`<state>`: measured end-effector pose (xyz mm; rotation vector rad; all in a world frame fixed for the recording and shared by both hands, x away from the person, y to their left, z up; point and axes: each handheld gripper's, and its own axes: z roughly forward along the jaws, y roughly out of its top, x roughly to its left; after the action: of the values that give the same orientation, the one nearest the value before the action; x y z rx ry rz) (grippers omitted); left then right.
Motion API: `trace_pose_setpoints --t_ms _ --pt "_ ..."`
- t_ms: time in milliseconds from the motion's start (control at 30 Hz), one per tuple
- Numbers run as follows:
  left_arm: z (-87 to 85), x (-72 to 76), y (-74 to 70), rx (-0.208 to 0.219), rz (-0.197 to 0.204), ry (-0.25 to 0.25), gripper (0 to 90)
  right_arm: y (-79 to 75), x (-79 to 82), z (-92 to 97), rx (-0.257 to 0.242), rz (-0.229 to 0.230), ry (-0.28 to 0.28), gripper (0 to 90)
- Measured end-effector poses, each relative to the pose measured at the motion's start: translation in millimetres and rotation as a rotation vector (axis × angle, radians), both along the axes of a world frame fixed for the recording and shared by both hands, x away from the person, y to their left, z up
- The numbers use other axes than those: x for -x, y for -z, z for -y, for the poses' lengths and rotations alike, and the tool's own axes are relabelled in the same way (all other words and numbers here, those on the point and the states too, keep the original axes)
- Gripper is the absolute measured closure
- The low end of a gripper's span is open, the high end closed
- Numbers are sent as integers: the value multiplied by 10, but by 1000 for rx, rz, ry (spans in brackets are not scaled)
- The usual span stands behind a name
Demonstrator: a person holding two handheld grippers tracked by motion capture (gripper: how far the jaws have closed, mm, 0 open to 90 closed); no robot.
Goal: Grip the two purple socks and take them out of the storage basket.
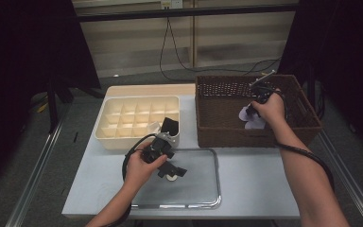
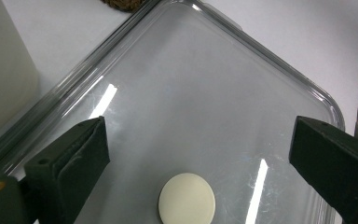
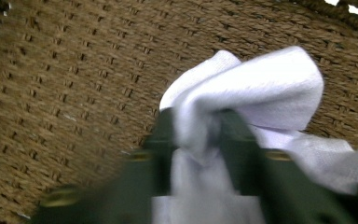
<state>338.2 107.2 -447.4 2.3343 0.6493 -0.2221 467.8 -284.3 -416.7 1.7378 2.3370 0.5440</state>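
1. White cloth [image 3: 242, 107], lying in the wicker basket [image 1: 208, 125] at the table's far right; a fold of it is pinched between the jaws of the right gripper [image 3: 198, 135], which have closed onto it.
2. Handling, as judged: light, soft and limp. It will sag and trail from the grip point, so a pinch on a bunched fold, as here, should hold better than one on a single edge.
3. Risk: the coarse weave of the basket floor may snag the fabric, and the hanging part may drag over the basket's tall wall on the way out.
4. Left gripper [image 2: 200, 154] hangs over the clear tray [image 2: 279, 60] with its jaws wide and nothing between the pads; a small cream disc [image 2: 187, 197] lies on the tray below them.
5. Cream divided box [image 1: 123, 124] stands just beyond the tray, to the basket's left; its compartments look unoccupied from the high view.
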Motion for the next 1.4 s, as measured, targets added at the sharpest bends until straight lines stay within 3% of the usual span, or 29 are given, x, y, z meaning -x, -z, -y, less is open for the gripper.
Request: trace_pose_setpoints --t_ms 100,133,233,500,767,1400 --pt "-6 2 -11 -5 6 1 49 -41 11 -13 -1 -1 -20 875" --pt "-3 8 -7 13 -2 -2 49 -60 18 -18 -14 -5 -19 877" --pt "-10 7 -30 -7 11 3 49 -158 48 -17 -25 -2 -38 879" --pt "-4 12 -31 19 12 5 49 -389 126 -28 -50 15 -78 880" --pt "1 22 -48 13 16 18 49 -566 257 -11 -95 40 -111 880" --pt "11 40 -59 28 8 17 49 -1246 570 47 -108 49 -182 880"
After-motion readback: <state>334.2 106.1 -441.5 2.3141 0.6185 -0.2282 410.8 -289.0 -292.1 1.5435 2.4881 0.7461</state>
